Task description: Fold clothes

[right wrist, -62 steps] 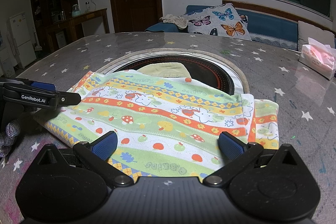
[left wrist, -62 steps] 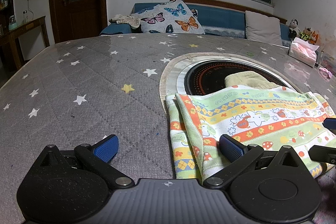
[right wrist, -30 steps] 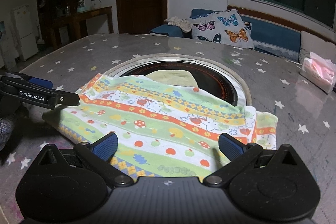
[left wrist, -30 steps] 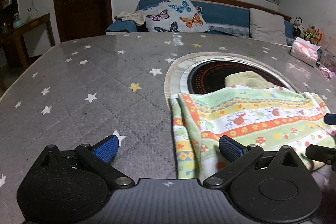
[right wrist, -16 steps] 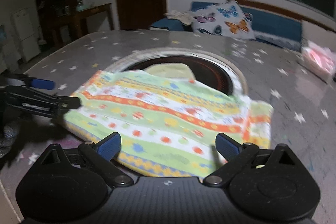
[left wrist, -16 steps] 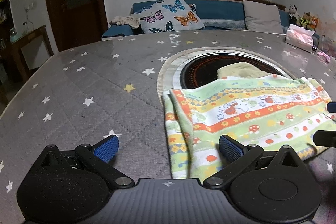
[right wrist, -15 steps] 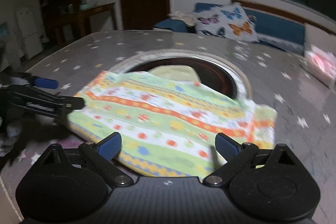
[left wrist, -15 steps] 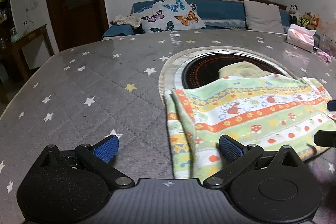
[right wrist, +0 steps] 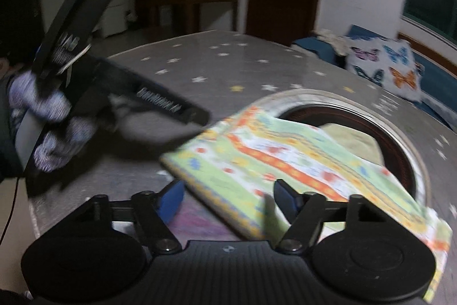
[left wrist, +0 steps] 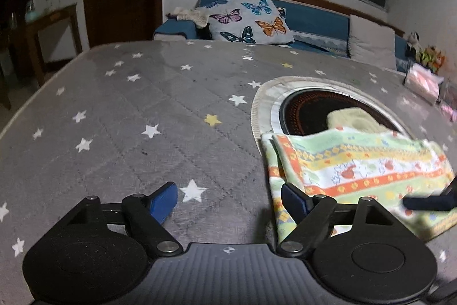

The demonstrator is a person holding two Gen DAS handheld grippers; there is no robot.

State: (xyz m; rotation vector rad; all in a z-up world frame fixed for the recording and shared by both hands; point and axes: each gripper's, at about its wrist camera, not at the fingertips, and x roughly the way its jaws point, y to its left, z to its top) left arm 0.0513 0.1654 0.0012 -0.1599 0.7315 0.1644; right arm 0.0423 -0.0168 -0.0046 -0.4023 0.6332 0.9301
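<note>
On the near part of the star-printed desk [left wrist: 137, 110], the left hand-held gripper [left wrist: 228, 199] is hovering with its jaws spread wide and nothing between them; its right blue pad is sitting over the near left corner of the striped cartoon-print cloth [left wrist: 357, 167], its left pad over bare desk. The right hand-held gripper [right wrist: 227, 197] is likewise standing open and empty, its pads straddling the cloth's near edge in a blurred right wrist view. Beside it in that view a gloved hand [right wrist: 48, 130] is gripping the handle of the other tool.

The cloth is lying doubled, with a lower layer showing as a strip along its left edge in the left wrist view, so at least one fold is already in it. Its far edge is draping over the rim of the round inset [left wrist: 302, 93] in the desk, where a pale yellow cloth [left wrist: 354, 117] is lying. Its long axis is running left to right across the desk, along the coloured stripes, with a short end pointing toward the left tool.

Judging from this, the step in hand is sitting between folds: either another fold is coming or the cloth is done and both tools are leaving it; the pictures are not settling which. A further fold would be calling for each tool to close on a corner of one short end and carry it along the stripes to the other
</note>
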